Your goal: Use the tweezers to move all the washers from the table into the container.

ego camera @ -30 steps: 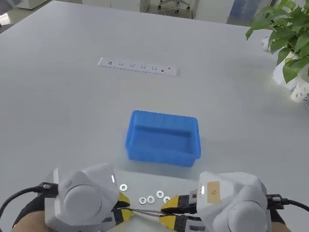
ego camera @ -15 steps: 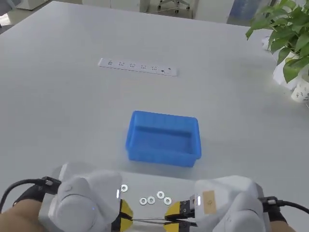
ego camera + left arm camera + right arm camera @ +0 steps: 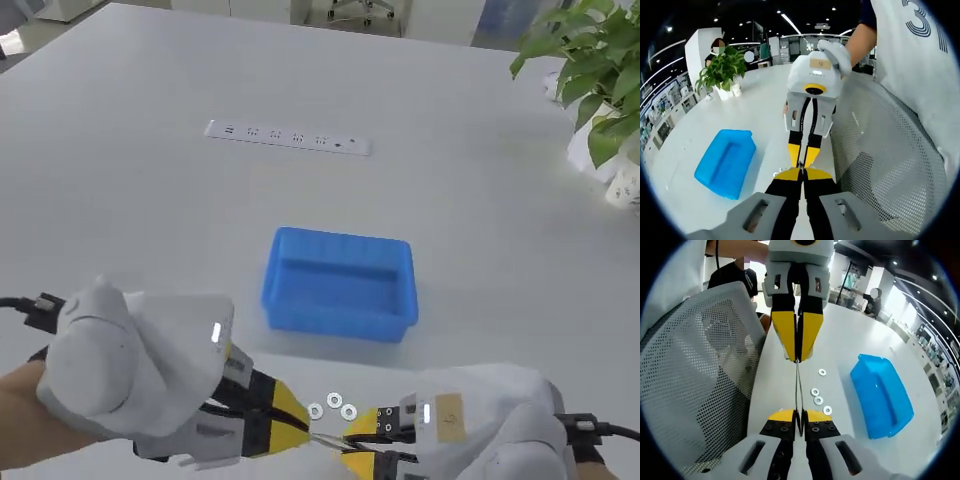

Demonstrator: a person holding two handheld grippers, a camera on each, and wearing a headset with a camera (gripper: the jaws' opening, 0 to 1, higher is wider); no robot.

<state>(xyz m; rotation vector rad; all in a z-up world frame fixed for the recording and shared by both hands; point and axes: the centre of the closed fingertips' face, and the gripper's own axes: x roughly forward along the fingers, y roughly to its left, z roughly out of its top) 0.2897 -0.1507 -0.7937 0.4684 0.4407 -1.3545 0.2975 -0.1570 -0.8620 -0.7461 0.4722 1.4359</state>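
The thin metal tweezers (image 3: 798, 387) are stretched between my two grippers, and each gripper is shut on one end. In the head view my left gripper (image 3: 298, 424) comes in from the left and my right gripper (image 3: 362, 448) from the bottom right, yellow jaws tip to tip over the table's near edge. Three washers (image 3: 334, 402) lie just beyond the jaws; the right gripper view shows several washers (image 3: 816, 392) to the right of the tweezers. The blue container (image 3: 340, 283) stands behind them, with nothing visible inside. In the left gripper view my left gripper (image 3: 801, 173) faces the right gripper's jaws.
A white power strip (image 3: 288, 138) lies far back on the grey table (image 3: 130, 220). A potted plant (image 3: 590, 70) and a white cup (image 3: 625, 186) stand at the right edge. A mesh chair (image 3: 705, 370) is close behind the grippers, at the table's near edge.
My left gripper has risen and swung in toward the camera, now covering the leftmost washer. The right gripper dropped slightly lower. The tweezers stay held between them.
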